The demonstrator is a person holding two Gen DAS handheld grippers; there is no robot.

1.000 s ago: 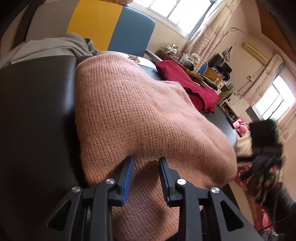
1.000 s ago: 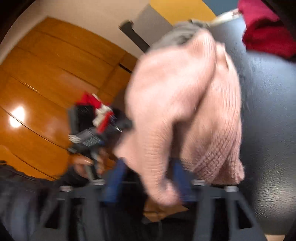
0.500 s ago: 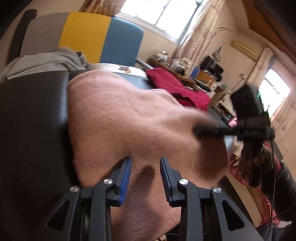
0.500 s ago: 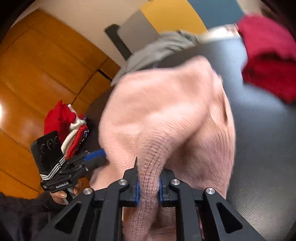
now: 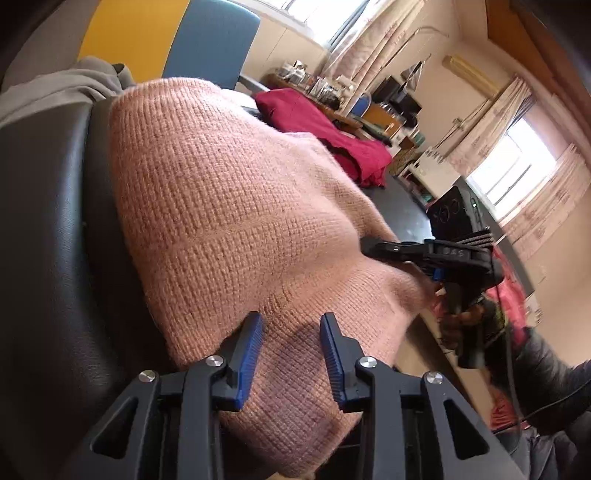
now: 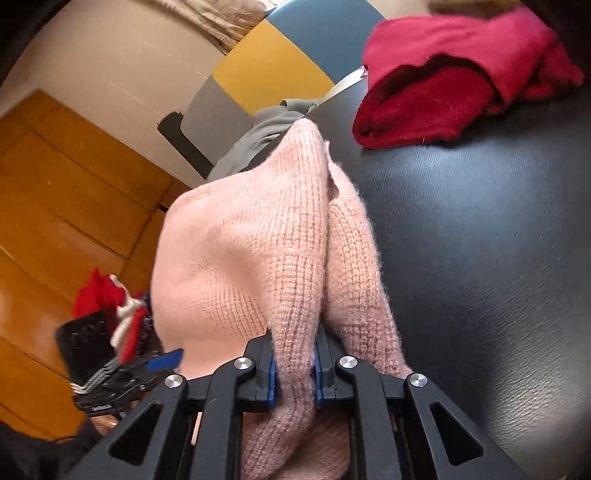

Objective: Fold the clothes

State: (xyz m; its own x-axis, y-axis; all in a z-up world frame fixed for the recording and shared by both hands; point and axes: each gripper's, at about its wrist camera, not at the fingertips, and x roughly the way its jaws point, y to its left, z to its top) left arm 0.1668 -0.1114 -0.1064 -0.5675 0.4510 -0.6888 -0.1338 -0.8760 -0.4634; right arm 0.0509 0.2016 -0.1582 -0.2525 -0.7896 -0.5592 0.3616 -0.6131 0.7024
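A pink knit sweater (image 5: 229,206) lies spread over a black padded table (image 5: 44,221), its near hem hanging past the edge. My left gripper (image 5: 291,321) hovers over that hem with its jaws closing. The knit lies between and under the blue pads (image 5: 247,354), which do not press it. My right gripper (image 6: 295,347) is shut on a raised fold of the pink sweater (image 6: 240,258) at its right edge. In the left wrist view the right gripper (image 5: 373,246) reaches in from the right, held by a hand (image 5: 454,325).
A red garment (image 6: 443,85) lies crumpled at the far side of the black table (image 6: 480,240). A grey garment (image 5: 62,88) sits behind the sweater. A yellow and blue chair back (image 5: 210,33) stands beyond. A wooden wall (image 6: 55,184) is on the left.
My right gripper came in to the sweater's edge and shut on a fold of it. The left gripper stayed over the near hem, tilting a little.
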